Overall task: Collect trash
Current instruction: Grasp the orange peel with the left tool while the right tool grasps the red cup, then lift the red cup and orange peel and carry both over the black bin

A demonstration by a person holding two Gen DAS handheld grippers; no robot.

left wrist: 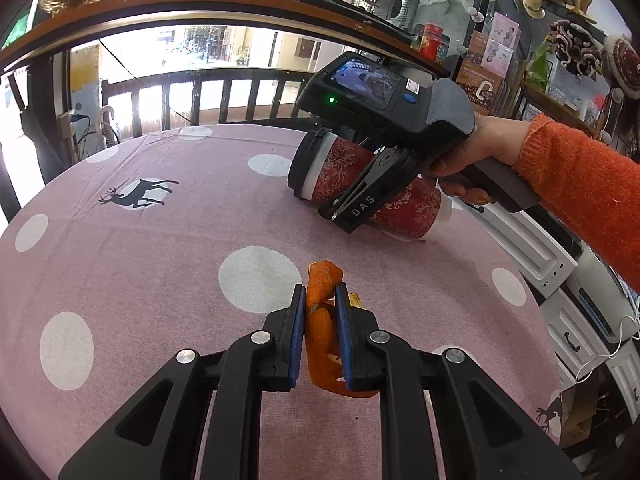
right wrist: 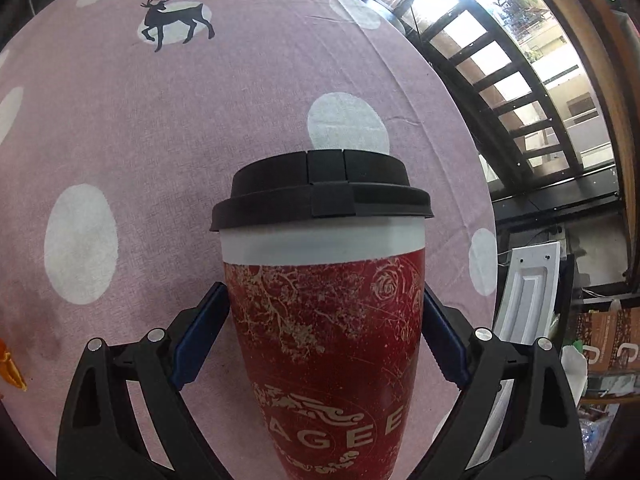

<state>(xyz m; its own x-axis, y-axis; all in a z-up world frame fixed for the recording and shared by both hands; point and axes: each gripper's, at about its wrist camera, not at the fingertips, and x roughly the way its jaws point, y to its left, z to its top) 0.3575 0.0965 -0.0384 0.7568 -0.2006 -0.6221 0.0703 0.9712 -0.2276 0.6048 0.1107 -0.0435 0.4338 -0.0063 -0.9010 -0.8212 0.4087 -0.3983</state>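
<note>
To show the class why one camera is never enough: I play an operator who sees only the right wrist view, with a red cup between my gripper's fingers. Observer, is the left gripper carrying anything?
Observer: Yes. The left gripper is shut on a strip of orange peel.
Operator: How does my cup sit, seen from there?
Observer: The cup is tilted, its black lid pointing towards the window railing and its base low, near the tablecloth.
Operator: What is behind my camera?
Observer: A hand in an orange sleeve holds the right gripper by its handle.
</note>
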